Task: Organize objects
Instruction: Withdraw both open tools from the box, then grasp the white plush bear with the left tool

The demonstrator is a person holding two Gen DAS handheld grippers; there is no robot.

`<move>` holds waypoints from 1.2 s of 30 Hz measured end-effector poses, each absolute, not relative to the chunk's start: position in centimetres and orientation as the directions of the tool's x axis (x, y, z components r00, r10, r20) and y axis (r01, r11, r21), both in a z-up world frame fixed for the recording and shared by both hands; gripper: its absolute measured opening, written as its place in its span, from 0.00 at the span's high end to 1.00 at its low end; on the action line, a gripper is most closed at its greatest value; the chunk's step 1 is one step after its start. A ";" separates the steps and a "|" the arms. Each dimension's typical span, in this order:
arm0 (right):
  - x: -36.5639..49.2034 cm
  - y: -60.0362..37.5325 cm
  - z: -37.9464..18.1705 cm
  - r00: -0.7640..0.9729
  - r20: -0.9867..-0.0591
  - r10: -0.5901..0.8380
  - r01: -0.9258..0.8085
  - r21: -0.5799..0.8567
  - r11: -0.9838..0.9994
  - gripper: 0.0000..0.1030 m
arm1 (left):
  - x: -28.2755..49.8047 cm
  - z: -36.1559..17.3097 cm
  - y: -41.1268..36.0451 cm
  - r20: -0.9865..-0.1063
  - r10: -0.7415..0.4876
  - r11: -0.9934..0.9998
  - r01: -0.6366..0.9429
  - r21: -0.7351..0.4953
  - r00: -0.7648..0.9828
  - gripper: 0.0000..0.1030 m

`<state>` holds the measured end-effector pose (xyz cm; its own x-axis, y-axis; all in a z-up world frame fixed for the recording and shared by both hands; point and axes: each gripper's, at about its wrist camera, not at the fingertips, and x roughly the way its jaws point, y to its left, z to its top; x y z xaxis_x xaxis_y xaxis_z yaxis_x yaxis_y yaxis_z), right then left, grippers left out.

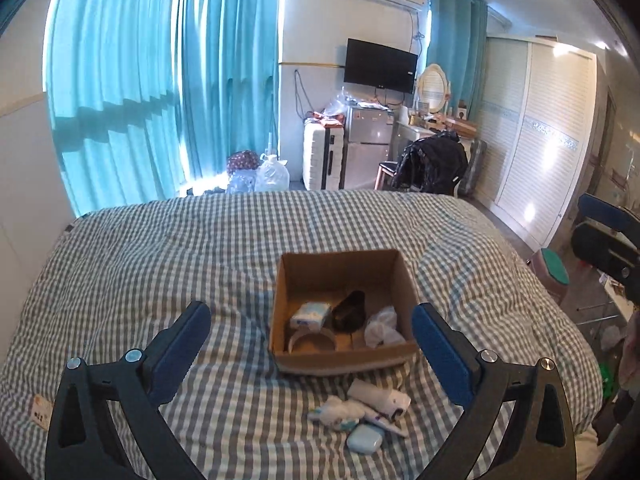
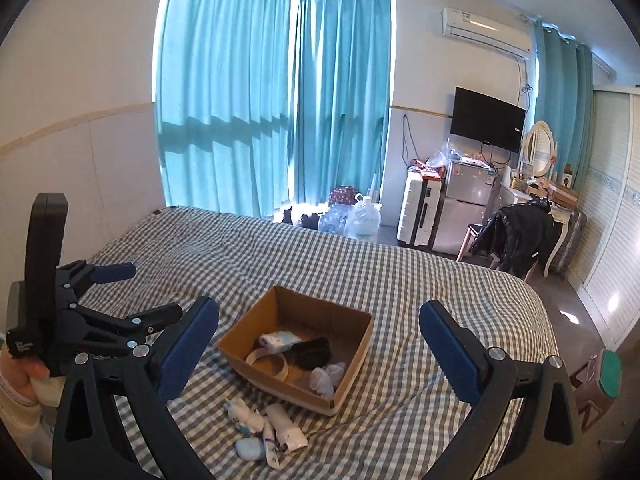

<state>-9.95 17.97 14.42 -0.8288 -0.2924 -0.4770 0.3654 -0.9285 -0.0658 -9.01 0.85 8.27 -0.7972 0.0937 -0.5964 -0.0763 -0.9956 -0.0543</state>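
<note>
An open cardboard box (image 1: 396, 280) (image 2: 356, 352) sits on the checked bed. Inside lie a white-and-blue packet (image 1: 310, 315) (image 2: 280, 340), a dark object (image 1: 349, 309) (image 2: 314, 354), a roll of tape (image 1: 310, 342) (image 2: 268, 362) and crumpled clear plastic (image 1: 382, 326) (image 2: 326, 378). In front of the box lie white tubes (image 1: 380, 400) (image 2: 280, 428), a crumpled white wrapper (image 1: 340, 414) (image 2: 244, 414) and a pale blue case (image 1: 365, 439) (image 2: 250, 449). My left gripper (image 1: 312, 344) hangs open above them, nothing between its jaws. My right gripper (image 2: 320, 352) is open and empty too. The left gripper (image 2: 116, 292) shows at the left of the right wrist view.
The checked bed cover (image 1: 160, 264) (image 2: 420, 280) spreads wide around the box. Beyond the bed's far edge stand water jugs (image 1: 272, 172), a white suitcase (image 1: 322, 156), a small fridge (image 1: 368, 144), a chair with a black jacket (image 1: 434, 164) and a wardrobe (image 1: 540, 140). A hand (image 2: 32, 376) holds the left gripper.
</note>
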 end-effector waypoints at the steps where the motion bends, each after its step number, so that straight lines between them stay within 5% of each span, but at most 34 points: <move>1: -9.6 18.0 13.6 -0.827 -0.482 -0.289 0.364 -0.067 -0.929 0.02 | -8.6 7.7 1.0 -0.595 0.086 -0.996 -0.069 -0.051 -0.799 0.00; 8: -9.6 19.1 6.3 -0.792 -0.544 -0.278 0.340 -0.013 -0.940 0.02 | -7.8 0.4 1.9 -0.648 0.059 -0.997 -0.019 -0.069 -0.759 0.00; 13: -12.8 19.2 -2.0 -0.680 -0.690 -0.249 0.333 0.012 -0.943 0.02 | -10.0 -6.0 3.4 -0.740 0.049 -0.999 -0.019 -0.048 -0.671 0.00; 20: -14.8 18.3 -8.6 -0.628 -0.756 -0.185 0.343 -0.056 -0.938 0.02 | -11.0 -11.4 4.5 -0.806 0.056 -0.998 -0.028 -0.048 -0.590 0.00; 36: -15.9 19.5 -12.0 -0.530 -0.816 -0.229 0.335 0.046 -0.941 0.02 | -12.6 -17.3 7.1 -0.871 0.044 -0.989 -0.143 0.030 -0.489 0.00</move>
